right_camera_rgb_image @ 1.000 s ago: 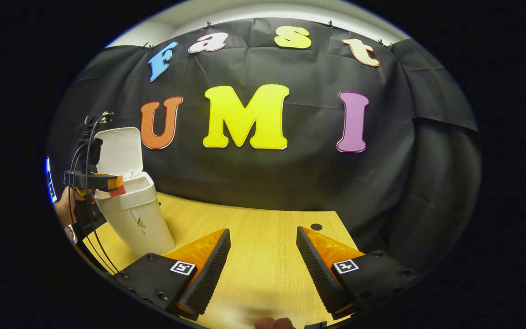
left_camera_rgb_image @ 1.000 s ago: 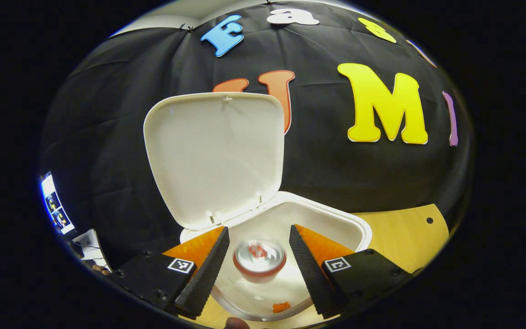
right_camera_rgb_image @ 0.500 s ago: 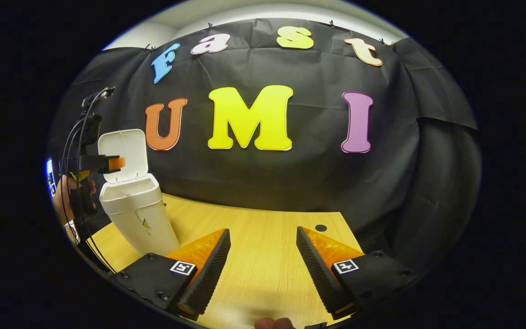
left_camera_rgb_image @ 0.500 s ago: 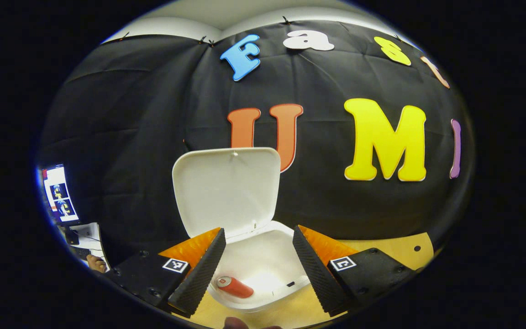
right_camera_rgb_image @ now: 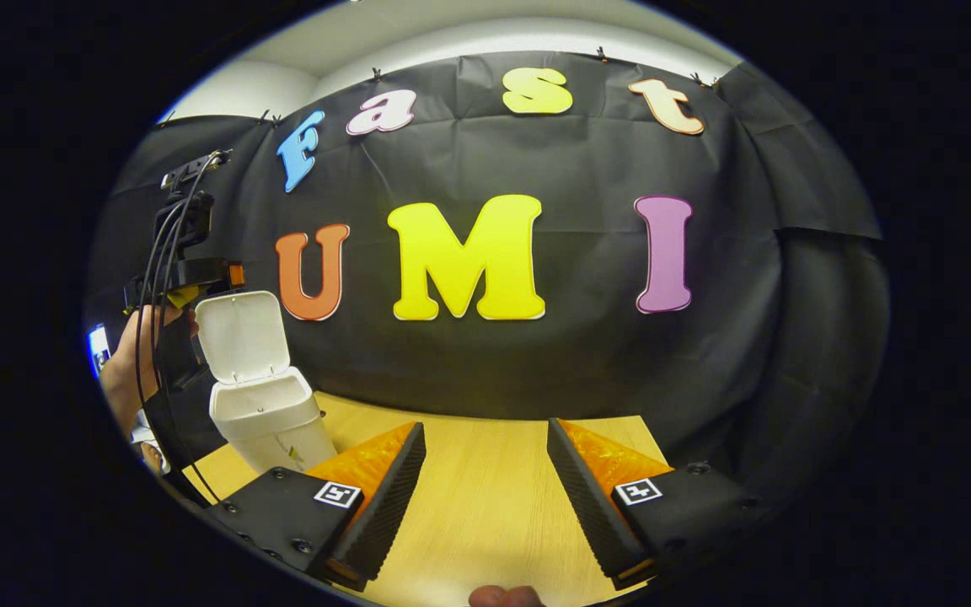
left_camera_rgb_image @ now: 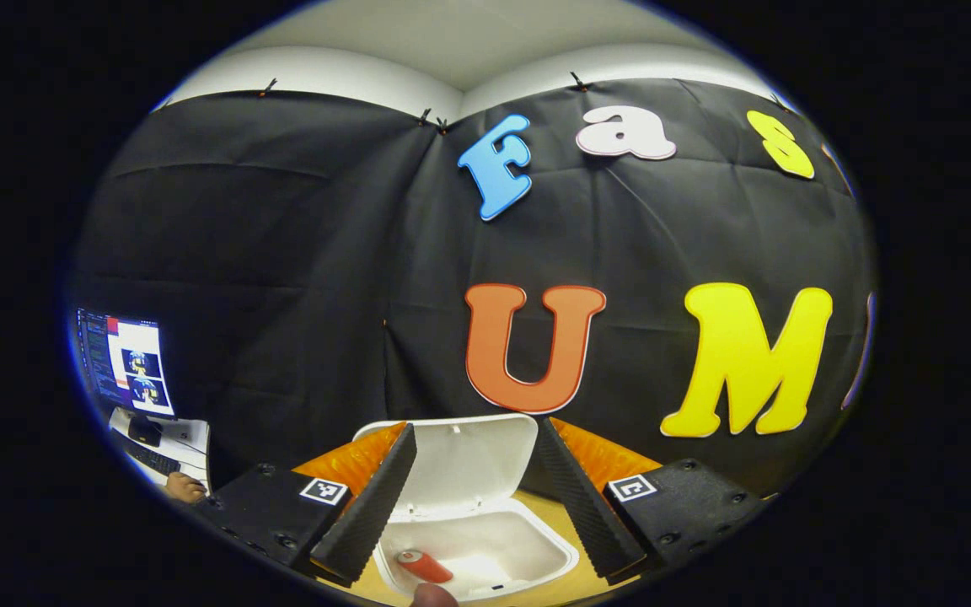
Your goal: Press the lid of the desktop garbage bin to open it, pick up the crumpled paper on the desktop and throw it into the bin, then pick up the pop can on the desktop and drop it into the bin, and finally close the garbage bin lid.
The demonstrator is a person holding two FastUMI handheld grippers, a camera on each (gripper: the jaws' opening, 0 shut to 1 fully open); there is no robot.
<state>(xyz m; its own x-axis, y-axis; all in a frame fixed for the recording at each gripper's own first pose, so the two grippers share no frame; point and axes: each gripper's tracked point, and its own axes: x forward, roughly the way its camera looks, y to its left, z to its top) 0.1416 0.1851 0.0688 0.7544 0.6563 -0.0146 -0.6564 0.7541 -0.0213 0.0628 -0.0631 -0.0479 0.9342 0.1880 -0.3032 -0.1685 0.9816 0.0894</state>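
Taking the bin (left_camera_rgb_image: 485,548) as the landmark and going from left to right: well to its left in the left gripper view, a monitor (left_camera_rgb_image: 127,362) glowed above a cluttered desk; its screen was too small to make out. The left gripper (left_camera_rgb_image: 473,489) hung above and a little in front of the bin, its fingers spread wide with nothing between them, which suits a hand that had no more to carry. Through that gap the open bin showed, its lid (left_camera_rgb_image: 473,459) standing upright at the back edge, hinged away from the mouth so that things could fall in freely. On the bin's floor lay the can (left_camera_rgb_image: 424,566), on its side near the left wall. The crumpled paper could not be made out inside the bin, and none lay on the table.

In the right gripper view the bin (right_camera_rgb_image: 270,421) stood at the far left of the wooden table (right_camera_rgb_image: 494,489), with the left gripper (right_camera_rgb_image: 199,274) and the hand (right_camera_rgb_image: 136,354) holding it just above the raised lid (right_camera_rgb_image: 243,337). That height probably put it where it could come down on the lid to shut it, the one step that seemed left. A small mark showed on the bin's front, too small to read. To the right of the bin, the right gripper (right_camera_rgb_image: 485,497) idled over bare table, fingers apart and holding nothing, likely parked clear of the work. Each gripper body carried a small square black-and-white marker, not legible writing.
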